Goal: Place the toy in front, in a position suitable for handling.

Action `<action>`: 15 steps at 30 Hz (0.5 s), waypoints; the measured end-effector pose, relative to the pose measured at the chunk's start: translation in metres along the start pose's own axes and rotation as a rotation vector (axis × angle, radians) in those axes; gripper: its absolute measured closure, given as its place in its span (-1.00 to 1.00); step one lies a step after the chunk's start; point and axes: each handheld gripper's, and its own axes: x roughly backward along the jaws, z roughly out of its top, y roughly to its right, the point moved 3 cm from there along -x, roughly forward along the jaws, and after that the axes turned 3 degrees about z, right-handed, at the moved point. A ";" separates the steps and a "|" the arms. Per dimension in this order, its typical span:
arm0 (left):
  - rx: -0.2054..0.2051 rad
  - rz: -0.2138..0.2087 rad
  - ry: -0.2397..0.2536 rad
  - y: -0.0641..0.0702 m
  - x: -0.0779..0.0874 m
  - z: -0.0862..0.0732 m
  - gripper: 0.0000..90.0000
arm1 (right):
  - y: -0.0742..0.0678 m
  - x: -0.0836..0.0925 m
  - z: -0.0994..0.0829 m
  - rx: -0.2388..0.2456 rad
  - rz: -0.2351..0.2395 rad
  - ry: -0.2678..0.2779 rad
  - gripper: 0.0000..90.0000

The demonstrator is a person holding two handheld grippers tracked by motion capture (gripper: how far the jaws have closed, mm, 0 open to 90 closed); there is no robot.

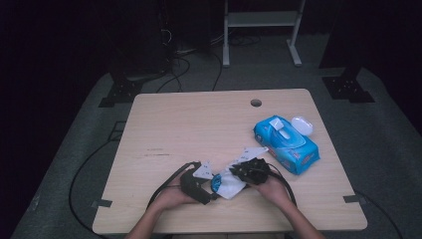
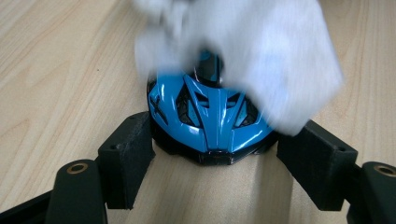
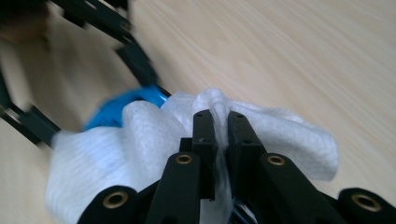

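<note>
Wiping looks under way, not finished: near the table's (image 1: 164, 129) front edge, the left gripper (image 2: 212, 161) has its fingers (image 2: 128, 156) set against the sides of a blue toy car (image 2: 210, 123), holding it on the wood. The right gripper (image 3: 217, 140), fingers pressed together on a white wet wipe (image 3: 280, 130), drapes it over the car. The blue wipes pack (image 1: 286, 144) lies open at two o'clock.

Grippers: two, left (image 1: 208, 191) and right (image 1: 238, 172)
Blue toy car (image 2: 210, 116): one
White wipe (image 3: 140, 140): one
Wipes pack (image 1: 286, 144): one
Small white object (image 1: 302, 125), perhaps a lid: one
</note>
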 end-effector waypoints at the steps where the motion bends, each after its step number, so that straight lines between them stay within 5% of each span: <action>1: -0.001 -0.002 0.000 0.000 0.000 0.000 -0.41 | 0.003 0.004 -0.003 -0.001 -0.014 -0.008 0.83; 4: 0.004 -0.001 0.003 0.000 0.000 0.000 -0.41 | 0.012 0.015 -0.018 -0.031 -0.054 -0.013 0.83; 10: 0.006 0.001 0.001 0.000 0.000 0.000 -0.41 | 0.012 0.024 -0.021 -0.006 -0.056 -0.014 0.83; 15: 0.001 -0.004 0.004 0.000 -0.001 0.000 -0.41 | 0.010 0.031 -0.026 -0.039 -0.055 0.009 0.83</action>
